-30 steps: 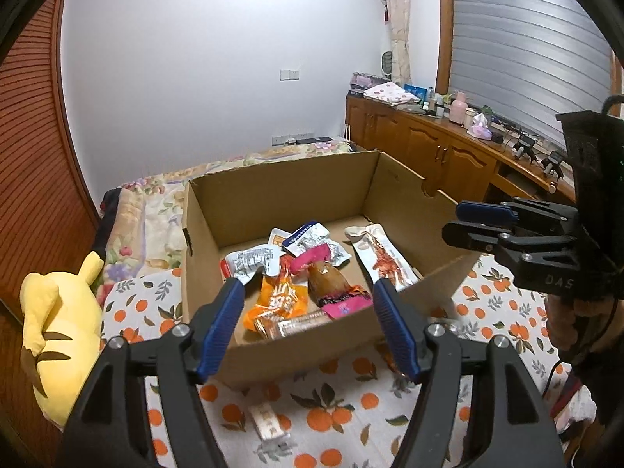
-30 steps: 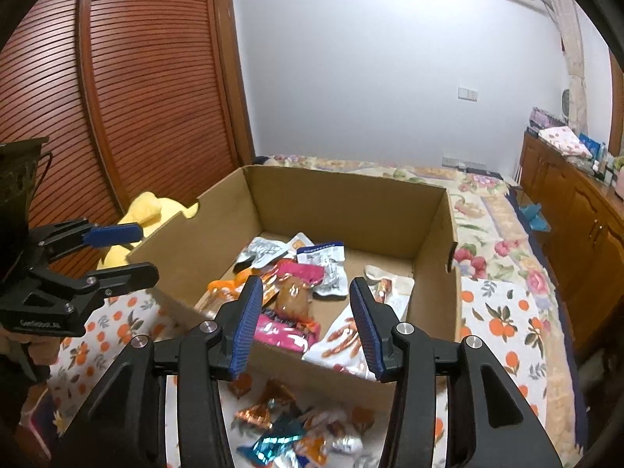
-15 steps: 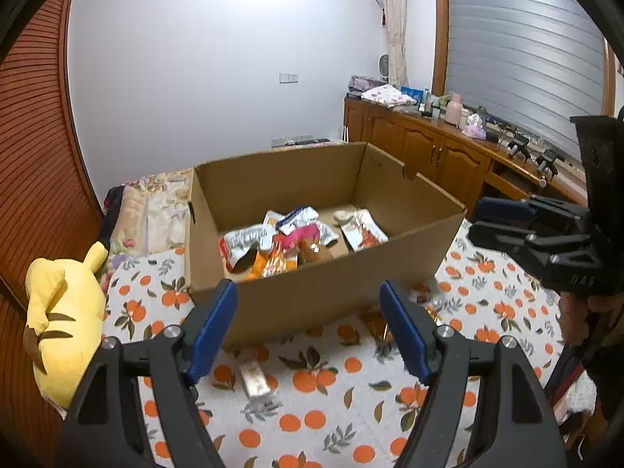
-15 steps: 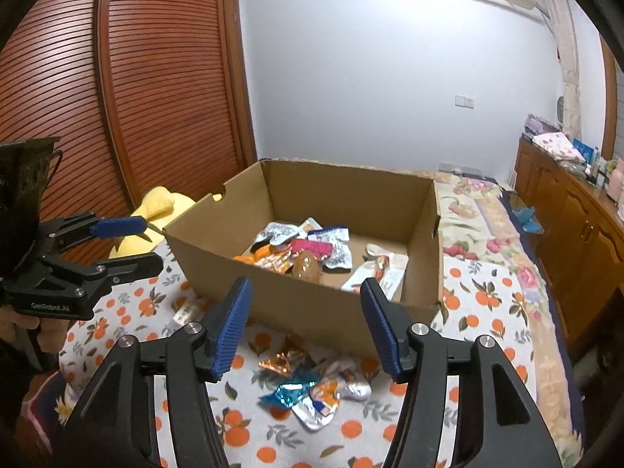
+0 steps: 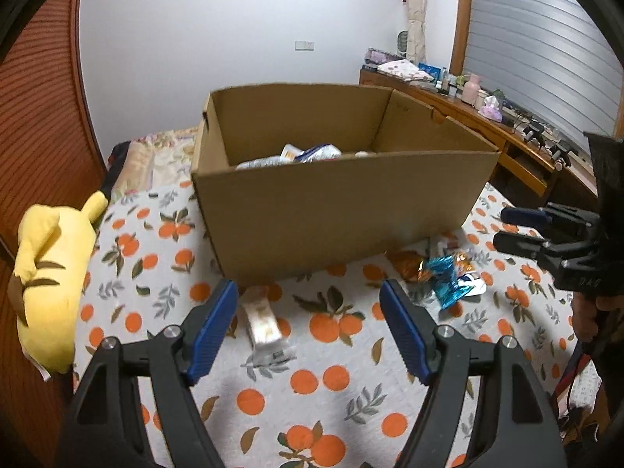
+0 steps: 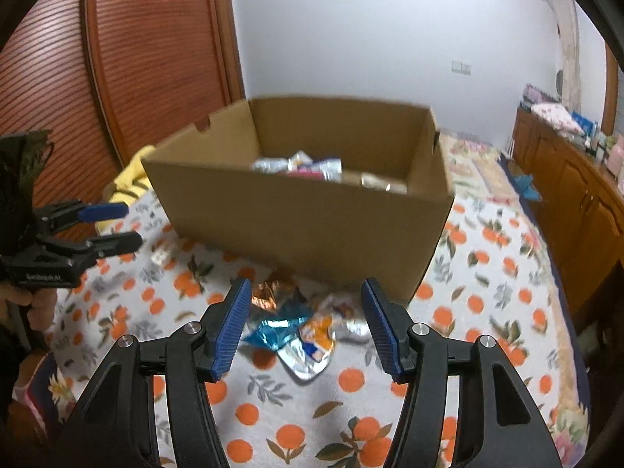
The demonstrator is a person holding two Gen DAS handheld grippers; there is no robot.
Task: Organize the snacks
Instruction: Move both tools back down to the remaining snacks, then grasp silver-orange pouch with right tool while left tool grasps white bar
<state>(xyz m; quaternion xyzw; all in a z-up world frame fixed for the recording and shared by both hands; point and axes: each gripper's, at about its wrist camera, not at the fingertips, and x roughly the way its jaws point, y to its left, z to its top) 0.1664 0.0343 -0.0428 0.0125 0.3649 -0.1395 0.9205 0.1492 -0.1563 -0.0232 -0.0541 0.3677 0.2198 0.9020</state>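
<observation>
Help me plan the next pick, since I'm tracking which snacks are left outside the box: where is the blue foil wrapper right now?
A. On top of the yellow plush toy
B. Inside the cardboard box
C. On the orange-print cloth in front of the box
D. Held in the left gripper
C: the blue foil wrapper lies on the orange-print cloth just before the cardboard box, beyond the open right gripper.

Both wrist cams sit low over the bedspread, looking forward at the near side of the cardboard box [image 5: 343, 210] [image 6: 304, 214]. The left one views it from the box's left, the right one from its right (fairly close). Both catch the box and the wrappers [image 5: 448, 277] [image 6: 296, 331] in front of it.
</observation>
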